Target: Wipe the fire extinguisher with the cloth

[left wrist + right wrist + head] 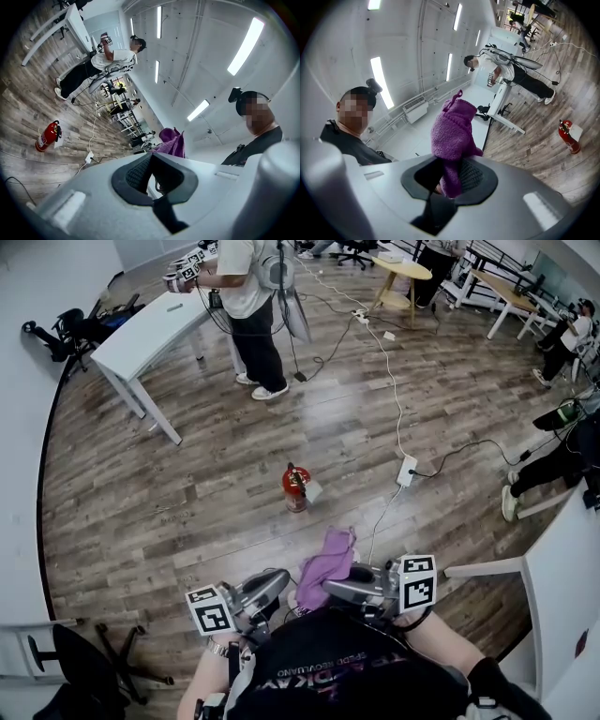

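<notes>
A red fire extinguisher (pixel 296 487) stands upright on the wooden floor ahead of me, apart from both grippers; it also shows small in the left gripper view (pixel 47 137) and the right gripper view (pixel 569 136). My right gripper (pixel 325 588) is shut on a fluffy purple cloth (pixel 326 559), which bunches up out of its jaws (pixel 452 136). The left gripper (pixel 280 580) is held close beside it, level, its jaws shut with nothing between them (pixel 152 176). The cloth (pixel 172 142) shows just beyond the left gripper's tips.
A white power strip (pixel 407 470) with cables trailing across the floor lies right of the extinguisher. A person (pixel 248 306) stands by a white table (pixel 155 329) at the back. A chair base (pixel 103 662) sits at my lower left, a white desk (pixel 562 568) at my right.
</notes>
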`<action>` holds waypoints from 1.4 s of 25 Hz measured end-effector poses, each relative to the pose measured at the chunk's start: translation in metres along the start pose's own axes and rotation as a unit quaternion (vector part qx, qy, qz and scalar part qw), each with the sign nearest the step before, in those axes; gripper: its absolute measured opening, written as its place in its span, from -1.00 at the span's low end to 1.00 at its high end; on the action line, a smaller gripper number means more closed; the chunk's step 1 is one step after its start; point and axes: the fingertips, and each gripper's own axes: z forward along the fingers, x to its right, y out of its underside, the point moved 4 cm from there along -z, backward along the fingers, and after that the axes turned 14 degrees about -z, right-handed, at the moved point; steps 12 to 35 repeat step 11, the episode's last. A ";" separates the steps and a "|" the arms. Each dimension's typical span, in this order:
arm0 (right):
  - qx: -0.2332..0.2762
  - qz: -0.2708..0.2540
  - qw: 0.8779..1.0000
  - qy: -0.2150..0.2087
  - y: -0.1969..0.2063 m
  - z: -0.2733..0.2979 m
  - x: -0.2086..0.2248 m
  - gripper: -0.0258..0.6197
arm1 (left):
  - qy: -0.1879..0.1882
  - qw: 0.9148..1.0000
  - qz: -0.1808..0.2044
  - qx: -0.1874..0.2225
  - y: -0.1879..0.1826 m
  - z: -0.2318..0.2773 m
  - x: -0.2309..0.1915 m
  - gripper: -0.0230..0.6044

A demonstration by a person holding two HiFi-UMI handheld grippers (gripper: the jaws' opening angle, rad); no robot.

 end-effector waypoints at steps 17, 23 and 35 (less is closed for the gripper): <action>-0.001 0.003 1.000 -0.006 -0.005 0.000 0.006 -0.65 | -0.002 1.000 0.000 0.003 -0.004 0.003 0.001 -0.94; -0.001 0.003 1.000 -0.006 -0.005 0.000 0.006 -0.65 | -0.002 1.000 0.000 0.003 -0.004 0.003 0.001 -0.94; -0.001 0.003 1.000 -0.006 -0.005 0.000 0.006 -0.65 | -0.002 1.000 0.000 0.003 -0.004 0.003 0.001 -0.94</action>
